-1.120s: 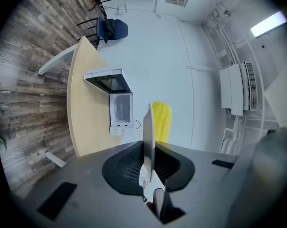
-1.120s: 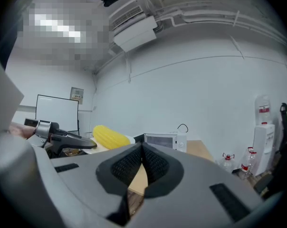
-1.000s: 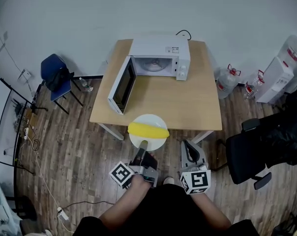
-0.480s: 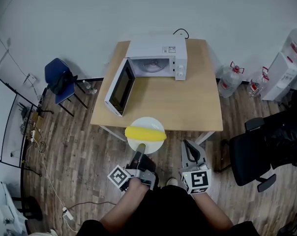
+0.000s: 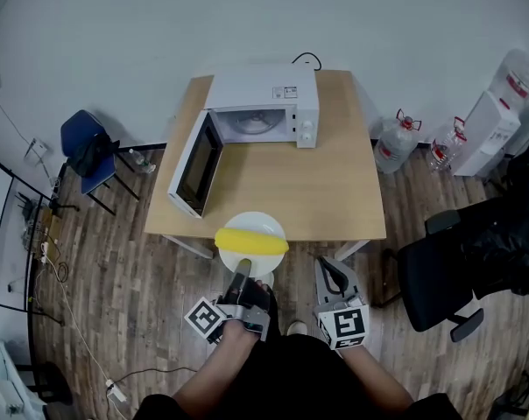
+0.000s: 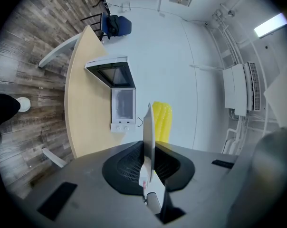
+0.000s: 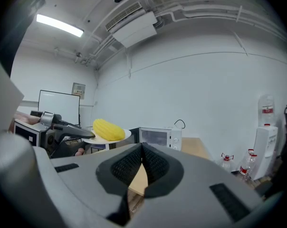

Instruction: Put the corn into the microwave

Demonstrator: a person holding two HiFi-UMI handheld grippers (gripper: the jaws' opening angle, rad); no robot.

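Note:
A yellow corn cob [image 5: 251, 240] lies on a white plate [image 5: 256, 224] held in the air at the table's near edge. My left gripper [image 5: 243, 266] is shut on the plate's near rim. In the left gripper view the plate [image 6: 148, 127] stands edge-on between the jaws, with the corn [image 6: 161, 122] beside it. The white microwave [image 5: 260, 103] sits at the back of the wooden table [image 5: 335, 182] with its door [image 5: 193, 164] swung open to the left. My right gripper [image 5: 327, 268] hangs shut and empty to the right of the plate. The right gripper view shows the corn [image 7: 108, 128] and the microwave [image 7: 157, 137] ahead.
A blue chair [image 5: 85, 151] stands left of the table. A black office chair [image 5: 475, 261] is at the right, with water bottles [image 5: 391, 143] and a white dispenser [image 5: 488, 129] behind it. Wood floor surrounds the table.
In the head view both grippers, with the plate and corn, have drifted a little left and lower. Both pairs of jaws stand as before.

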